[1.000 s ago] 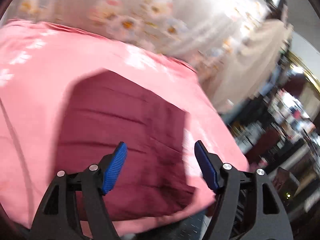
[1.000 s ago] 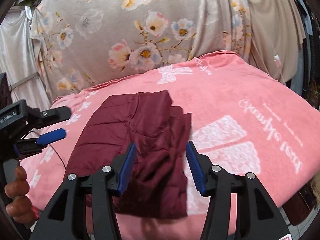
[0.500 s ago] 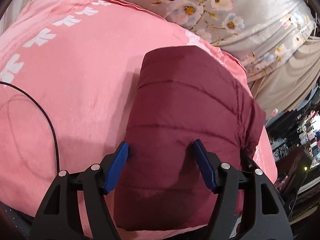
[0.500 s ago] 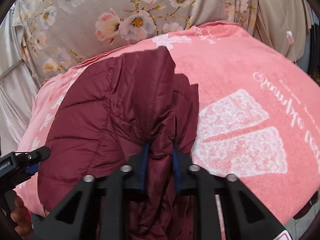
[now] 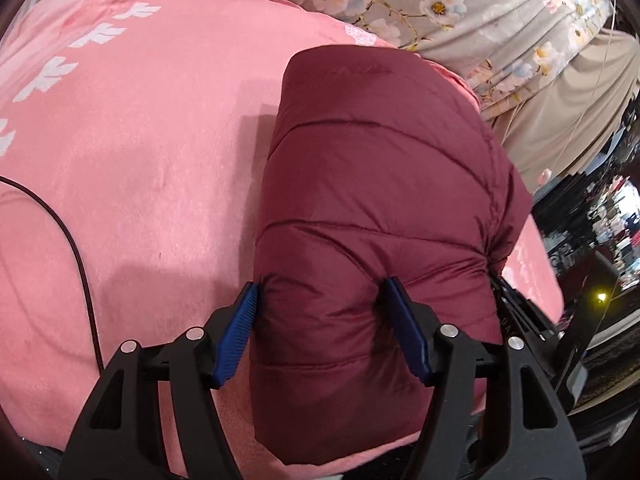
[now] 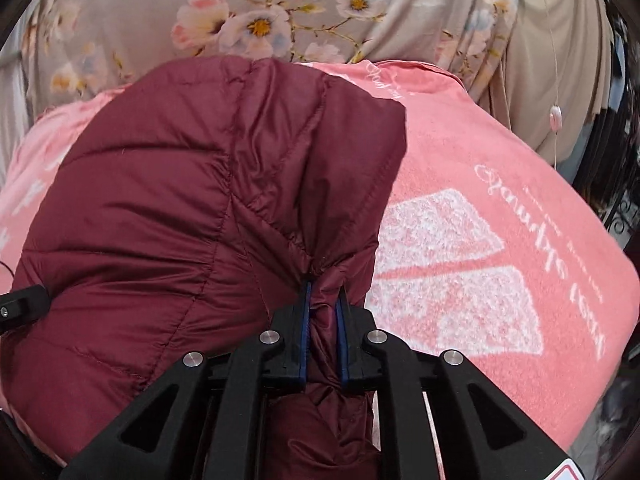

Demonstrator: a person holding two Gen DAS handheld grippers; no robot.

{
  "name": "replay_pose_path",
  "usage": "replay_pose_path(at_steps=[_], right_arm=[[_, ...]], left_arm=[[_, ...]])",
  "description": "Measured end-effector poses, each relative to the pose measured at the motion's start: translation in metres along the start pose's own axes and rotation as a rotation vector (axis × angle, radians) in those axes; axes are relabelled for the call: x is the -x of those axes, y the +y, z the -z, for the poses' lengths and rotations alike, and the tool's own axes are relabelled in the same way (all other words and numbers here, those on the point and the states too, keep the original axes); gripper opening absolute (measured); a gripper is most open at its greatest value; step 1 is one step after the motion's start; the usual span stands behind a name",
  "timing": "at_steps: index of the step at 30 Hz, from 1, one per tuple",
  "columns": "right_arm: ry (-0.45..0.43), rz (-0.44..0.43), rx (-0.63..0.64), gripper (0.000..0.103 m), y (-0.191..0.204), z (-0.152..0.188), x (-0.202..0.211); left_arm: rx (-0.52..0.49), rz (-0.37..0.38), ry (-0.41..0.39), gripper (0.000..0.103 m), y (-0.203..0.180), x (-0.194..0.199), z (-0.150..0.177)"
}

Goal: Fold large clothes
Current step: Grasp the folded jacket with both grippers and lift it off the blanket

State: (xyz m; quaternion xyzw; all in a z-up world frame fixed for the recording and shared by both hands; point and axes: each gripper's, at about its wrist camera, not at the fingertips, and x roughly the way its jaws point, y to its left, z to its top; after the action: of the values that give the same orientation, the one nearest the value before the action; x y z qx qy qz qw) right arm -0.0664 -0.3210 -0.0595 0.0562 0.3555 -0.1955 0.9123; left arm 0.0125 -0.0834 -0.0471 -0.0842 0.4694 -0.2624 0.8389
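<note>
A dark red quilted puffer jacket (image 5: 380,208) lies folded on a pink blanket (image 5: 140,152); it also shows in the right wrist view (image 6: 192,216). My left gripper (image 5: 320,304) is open, its blue pads either side of the jacket's near end, pressing into the padding. My right gripper (image 6: 322,300) is shut on a bunched fold of the jacket at its right edge. The jacket's underside and near hem are hidden by the grippers.
The pink blanket (image 6: 500,240) has white print and covers the whole surface. A floral grey curtain (image 6: 260,12) hangs behind. A dark cable (image 5: 80,264) crosses the blanket at left. Dark furniture and clutter (image 5: 600,240) stand to the right, beyond the blanket's edge.
My right gripper closed on the jacket's fold. My left gripper swung round and moved in, its open fingers now straddling the jacket's near end. Both views are closer to the jacket.
</note>
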Motion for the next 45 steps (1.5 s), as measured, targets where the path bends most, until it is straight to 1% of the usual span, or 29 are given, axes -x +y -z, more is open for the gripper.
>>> replay_pose_path(at_steps=[2, 3, 4, 5, 6, 7, 8, 10, 12, 14, 16, 17, 19, 21, 22, 23, 24, 25, 26, 27, 29, 31, 32, 35, 38, 40, 41, 44, 45], right_arm=[[0.001, -0.016, -0.032, 0.015, -0.01, -0.007, 0.014], [-0.004, -0.033, -0.05, 0.021, -0.014, -0.009, 0.024], [-0.014, -0.055, -0.072, 0.028, -0.021, -0.011, 0.034], [-0.026, -0.075, -0.097, 0.05, -0.028, -0.013, 0.043], [-0.036, -0.096, -0.129, 0.065, -0.037, -0.015, 0.051], [-0.024, -0.119, -0.155, 0.066, -0.045, -0.017, 0.051], [-0.008, -0.135, -0.169, 0.066, -0.048, -0.018, 0.049], [0.049, -0.198, -0.211, 0.066, -0.055, -0.019, 0.035], [0.114, -0.257, -0.247, 0.066, -0.056, -0.017, 0.017], [0.15, -0.299, -0.266, 0.066, -0.053, -0.014, 0.007], [0.166, -0.335, -0.288, 0.068, -0.051, -0.011, -0.003], [0.173, -0.346, -0.295, 0.07, -0.051, -0.011, -0.006], [0.205, -0.403, -0.353, 0.072, -0.053, -0.008, -0.018], [0.243, -0.49, -0.429, 0.072, -0.056, -0.001, -0.033], [0.238, -0.5, -0.444, 0.072, -0.056, 0.0, -0.035], [0.234, -0.515, -0.426, 0.062, -0.054, -0.002, -0.035], [0.233, -0.547, -0.415, 0.047, -0.051, -0.005, -0.034], [0.227, -0.545, -0.411, 0.043, -0.049, -0.007, -0.032], [0.216, -0.538, -0.39, 0.032, -0.046, -0.011, -0.026], [0.204, -0.531, -0.373, 0.024, -0.045, -0.013, -0.021], [0.175, -0.531, -0.354, 0.018, -0.042, -0.018, -0.006], [0.138, -0.55, -0.347, 0.016, -0.043, -0.023, 0.014], [0.107, -0.56, -0.336, 0.016, -0.042, -0.026, 0.03], [0.019, -0.581, -0.303, 0.015, -0.042, -0.035, 0.071], [-0.106, -0.602, -0.258, 0.015, -0.045, -0.048, 0.128], [-0.205, -0.625, -0.228, 0.015, -0.051, -0.057, 0.173], [-0.241, -0.633, -0.216, 0.015, -0.054, -0.061, 0.188], [-0.399, -0.667, -0.158, 0.015, -0.061, -0.074, 0.256], [-0.438, -0.677, -0.144, 0.015, -0.065, -0.078, 0.271]], left_arm=[[0.015, -0.009, 0.002, 0.064, 0.002, -0.006, 0.002], [0.035, -0.004, 0.007, 0.064, 0.005, -0.006, 0.001], [0.067, 0.018, 0.015, 0.063, 0.009, -0.003, -0.002], [0.115, 0.052, 0.015, 0.062, 0.014, 0.003, -0.006], [0.15, 0.077, -0.001, 0.062, 0.02, 0.009, -0.01], [0.177, 0.099, -0.026, 0.065, 0.025, 0.016, -0.013], [0.203, 0.118, -0.052, 0.074, 0.03, 0.022, -0.019], [0.228, 0.126, -0.065, 0.082, 0.037, 0.02, -0.027], [0.239, 0.137, -0.032, 0.082, 0.043, 0.007, -0.034], [0.271, 0.174, 0.02, 0.083, 0.049, -0.013, -0.038], [0.304, 0.224, 0.051, 0.09, 0.053, -0.026, -0.038], [0.317, 0.237, 0.06, 0.093, 0.054, -0.03, -0.038], [0.339, 0.276, 0.07, 0.096, 0.057, -0.036, -0.034], [0.326, 0.3, 0.076, 0.096, 0.057, -0.038, -0.034], [0.308, 0.314, 0.083, 0.093, 0.055, -0.038, -0.035], [0.296, 0.321, 0.088, 0.085, 0.052, -0.039, -0.036], [0.284, 0.339, 0.095, 0.081, 0.049, -0.039, -0.037], [0.275, 0.335, 0.097, 0.076, 0.047, -0.039, -0.038], [0.261, 0.324, 0.093, 0.069, 0.044, -0.036, -0.038], [0.251, 0.318, 0.086, 0.065, 0.042, -0.034, -0.038], [0.227, 0.319, 0.065, 0.046, 0.037, -0.023, -0.039], [0.201, 0.328, 0.041, 0.038, 0.03, -0.008, -0.04], [0.18, 0.33, 0.019, 0.036, 0.024, 0.006, -0.04], [0.129, 0.353, -0.044, 0.034, 0.008, 0.046, -0.039], [0.068, 0.382, -0.132, 0.034, -0.01, 0.097, -0.037], [0.029, 0.399, -0.191, 0.034, -0.023, 0.132, -0.035], [0.016, 0.408, -0.22, 0.034, -0.029, 0.15, -0.034], [-0.043, 0.425, -0.339, 0.034, -0.058, 0.219, -0.025], [-0.062, 0.425, -0.374, 0.034, -0.068, 0.235, -0.021]])
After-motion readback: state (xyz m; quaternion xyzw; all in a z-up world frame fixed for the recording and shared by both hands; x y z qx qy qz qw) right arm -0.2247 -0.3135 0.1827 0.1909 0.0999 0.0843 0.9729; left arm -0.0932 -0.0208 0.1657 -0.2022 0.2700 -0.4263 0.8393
